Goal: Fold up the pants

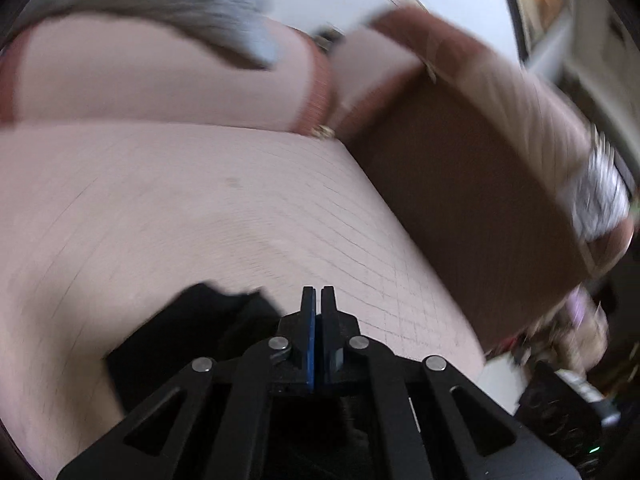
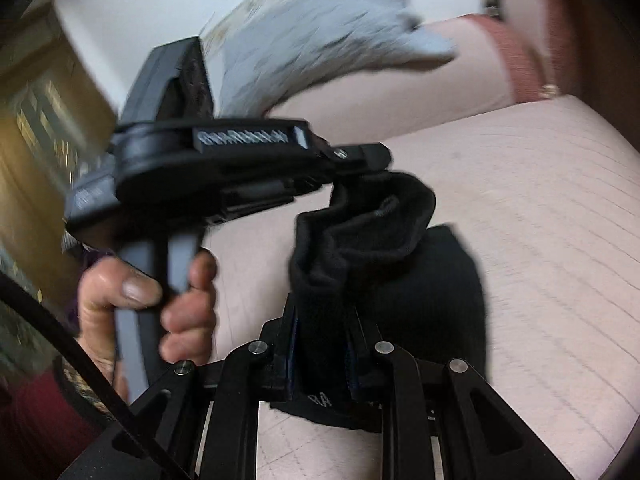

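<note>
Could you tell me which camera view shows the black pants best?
The right wrist view: the pants hang bunched between the right gripper and the left gripper, over the pink sofa. The left wrist view shows only a dark blurred patch beside its shut fingers.

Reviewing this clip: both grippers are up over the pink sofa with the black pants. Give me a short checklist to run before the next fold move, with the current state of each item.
1. Right gripper clamped on the black pants: ok, fabric fills its jaws.
2. Left gripper holding pants: looks ok; in the right wrist view, cloth hangs from its tip. Its jaws are shut.
3. Pants lifted off the sofa seat: partly; the lower part seems to rest on it.
4. Cloth spread flat between grippers: not ok, bunched.
5. Grey cloth on the backrest clear of the pants: ok.
6. Seat free for laying down: ok.
</note>
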Action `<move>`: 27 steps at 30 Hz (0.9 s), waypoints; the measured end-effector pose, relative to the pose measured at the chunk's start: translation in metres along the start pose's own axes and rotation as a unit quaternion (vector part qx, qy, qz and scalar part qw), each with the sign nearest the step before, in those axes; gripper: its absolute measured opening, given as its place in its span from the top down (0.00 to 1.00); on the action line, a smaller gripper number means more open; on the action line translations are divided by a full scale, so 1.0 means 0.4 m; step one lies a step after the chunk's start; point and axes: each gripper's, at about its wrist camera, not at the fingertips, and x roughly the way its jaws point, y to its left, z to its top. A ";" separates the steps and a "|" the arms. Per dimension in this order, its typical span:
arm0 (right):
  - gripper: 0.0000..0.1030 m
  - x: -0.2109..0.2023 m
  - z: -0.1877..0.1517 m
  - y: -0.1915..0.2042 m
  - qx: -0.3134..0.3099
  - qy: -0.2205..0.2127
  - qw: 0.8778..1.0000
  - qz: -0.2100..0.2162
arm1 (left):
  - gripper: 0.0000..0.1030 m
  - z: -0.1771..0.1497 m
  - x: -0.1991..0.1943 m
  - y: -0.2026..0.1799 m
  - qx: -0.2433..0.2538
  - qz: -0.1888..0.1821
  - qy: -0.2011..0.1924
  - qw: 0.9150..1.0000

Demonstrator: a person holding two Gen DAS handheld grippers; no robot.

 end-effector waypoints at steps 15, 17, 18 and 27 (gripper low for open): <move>0.48 0.249 -0.057 0.094 -0.118 0.116 0.986 -0.024 | 0.94 -0.202 -0.109 0.290 -0.189 -0.004 -0.064 0.980; 0.43 0.209 -0.056 0.110 -0.113 0.114 0.987 -0.004 | 0.78 -0.224 -0.139 0.298 -0.208 -0.006 -0.088 0.974; 0.42 0.181 -0.067 0.121 -0.105 0.119 0.987 0.015 | 0.69 -0.237 -0.151 0.299 -0.214 -0.007 -0.102 0.971; 0.63 0.068 0.057 0.162 -0.099 0.067 0.992 -0.046 | 0.67 -0.328 -0.223 0.269 -0.166 0.039 -0.132 0.977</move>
